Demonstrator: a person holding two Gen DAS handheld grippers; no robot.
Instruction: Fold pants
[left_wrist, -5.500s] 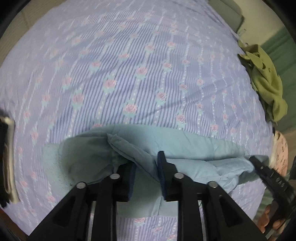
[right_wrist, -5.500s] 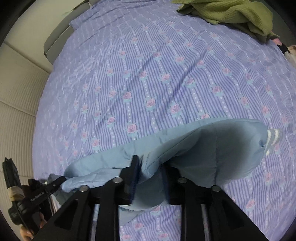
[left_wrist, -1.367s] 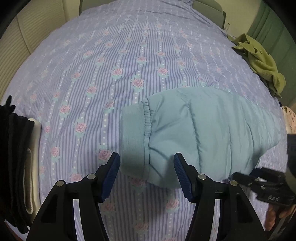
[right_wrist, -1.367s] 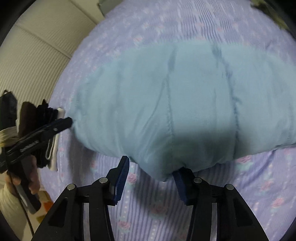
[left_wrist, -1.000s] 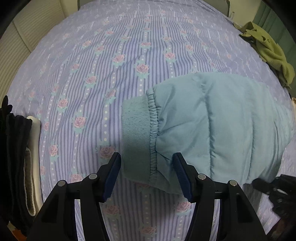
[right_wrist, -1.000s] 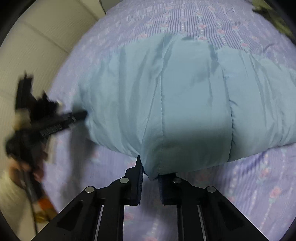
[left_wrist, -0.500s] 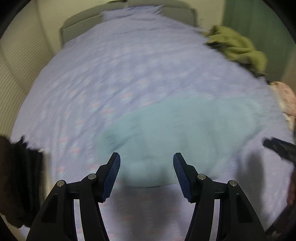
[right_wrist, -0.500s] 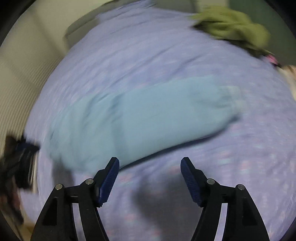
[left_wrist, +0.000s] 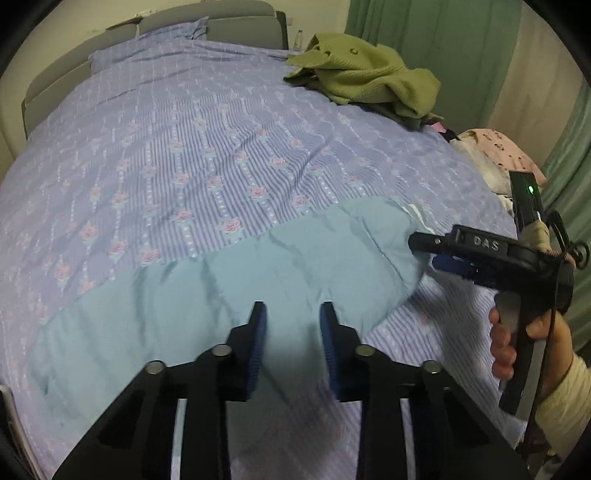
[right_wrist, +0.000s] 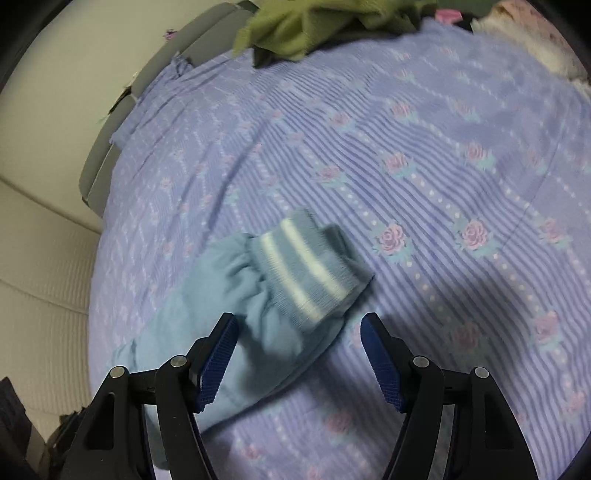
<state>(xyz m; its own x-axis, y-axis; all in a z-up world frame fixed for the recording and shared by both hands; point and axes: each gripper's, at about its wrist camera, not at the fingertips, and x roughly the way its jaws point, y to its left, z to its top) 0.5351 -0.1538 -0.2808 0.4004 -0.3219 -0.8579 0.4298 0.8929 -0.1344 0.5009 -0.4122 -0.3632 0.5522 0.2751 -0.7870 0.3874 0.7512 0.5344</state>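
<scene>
The light blue padded pants (left_wrist: 229, 295) lie flat as a long band across the near part of the bed. My left gripper (left_wrist: 291, 343) is open and empty, its fingers hovering over the band's near edge around the middle. My right gripper (right_wrist: 299, 354) is open wide and empty, just short of the pants' ribbed cuff (right_wrist: 310, 266) with white stripes. The rest of the pants (right_wrist: 207, 321) runs off to the lower left there. The right gripper also shows in the left wrist view (left_wrist: 436, 251), at the pants' right end.
The bed has a purple striped sheet with roses (left_wrist: 207, 140). A green knitted garment (left_wrist: 365, 74) lies at the far right of the bed, also in the right wrist view (right_wrist: 314, 22). Pink and white fabric (left_wrist: 495, 151) sits at the right edge. Green curtains (left_wrist: 436, 33) hang behind.
Both grippers let go of the pants and pulled back. The right gripper swung to the cuff end and opened wide. The left gripper's jaws are closer together than half a second ago.
</scene>
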